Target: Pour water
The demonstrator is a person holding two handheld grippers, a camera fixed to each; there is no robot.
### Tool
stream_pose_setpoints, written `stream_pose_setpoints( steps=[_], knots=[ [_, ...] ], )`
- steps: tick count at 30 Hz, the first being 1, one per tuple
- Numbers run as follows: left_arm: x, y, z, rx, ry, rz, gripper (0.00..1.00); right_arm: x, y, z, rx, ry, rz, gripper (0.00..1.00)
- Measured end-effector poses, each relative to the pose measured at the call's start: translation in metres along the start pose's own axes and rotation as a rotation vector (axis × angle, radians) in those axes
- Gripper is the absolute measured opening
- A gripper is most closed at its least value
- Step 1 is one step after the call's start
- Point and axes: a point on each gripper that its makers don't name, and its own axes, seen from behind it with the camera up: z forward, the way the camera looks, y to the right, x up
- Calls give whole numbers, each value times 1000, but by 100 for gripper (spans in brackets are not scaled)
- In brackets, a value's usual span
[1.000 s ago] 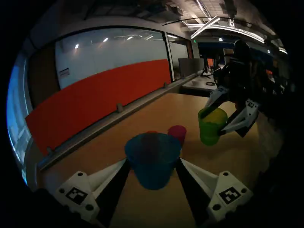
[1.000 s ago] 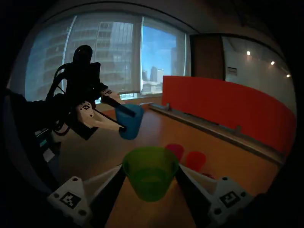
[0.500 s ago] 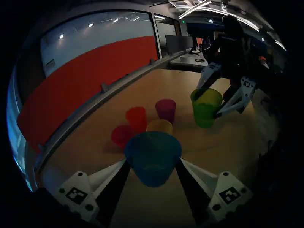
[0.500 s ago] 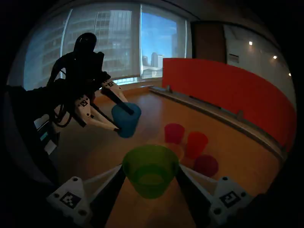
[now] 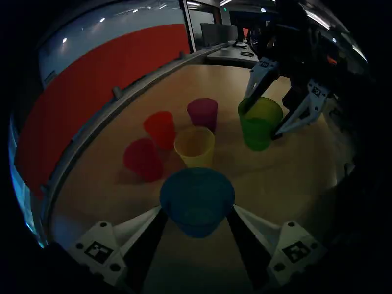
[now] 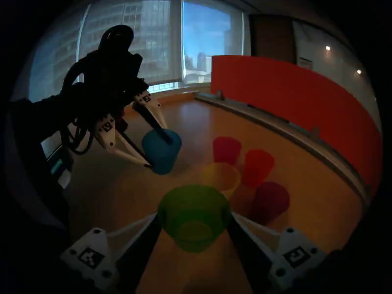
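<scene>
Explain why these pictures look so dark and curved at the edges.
Left gripper view: dim indoor light, soft shadows under the cups, and the fisheye bends the red wall. Right gripper view: bright windows backlight the left gripper holding the blue cup, leaving its body a silhouette; the green cup is sharp.

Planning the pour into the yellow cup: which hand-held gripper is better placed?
Probably the left hand-held gripper: the yellow cup is straight ahead of its blue cup; the green cup sits aside.
</scene>
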Motion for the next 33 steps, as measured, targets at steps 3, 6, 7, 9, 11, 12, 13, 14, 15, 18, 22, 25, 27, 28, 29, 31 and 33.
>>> stream_pose_setpoints(
  steps=[3,6,7,9,11,12,13,14,15,18,22,25,27,28,29,31,33],
  knots=[
    [-6,1,6,-12,-20,0,83,-6,2,5,3,-18,-2,91],
    [-10,4,12,-24,-31,2,83,-11,2,9,7,-29,-1,91],
    [-10,4,14,-26,-31,1,83,-12,3,10,7,-32,1,91],
    [-11,4,17,-30,-31,-1,83,-15,3,13,8,-40,3,91],
    [-11,5,20,-36,-30,-4,83,-17,4,15,8,-44,6,91],
    [-12,5,22,-38,-30,-6,83,-19,4,17,8,-46,8,91],
    [-12,6,23,-40,-30,-6,83,-20,4,18,8,-47,9,91],
    [-13,6,25,-42,-30,-6,83,-21,5,19,9,-49,11,91],
    [-13,7,26,-45,-30,-6,83,-22,5,20,9,-50,12,91],
    [-15,8,30,-53,-31,-5,83,-24,6,23,9,-54,19,91],
    [-17,8,33,-58,-31,-12,83,-26,7,26,11,-58,26,91],
    [-18,8,35,-61,-28,-21,83,-27,8,27,12,-61,28,91],
    [-20,8,36,-63,-28,-29,83,-28,8,28,12,-63,29,91],
    [-21,9,37,-64,-29,-30,83,-29,8,29,12,-65,30,90],
    [-22,9,37,-66,-30,-31,83,-30,8,29,11,-66,31,91],
    [-25,10,38,-68,-31,-32,83,-31,8,30,11,-69,32,91],
    [-27,11,39,-69,-33,-30,83,-33,9,31,11,-72,33,91]
  ],
)
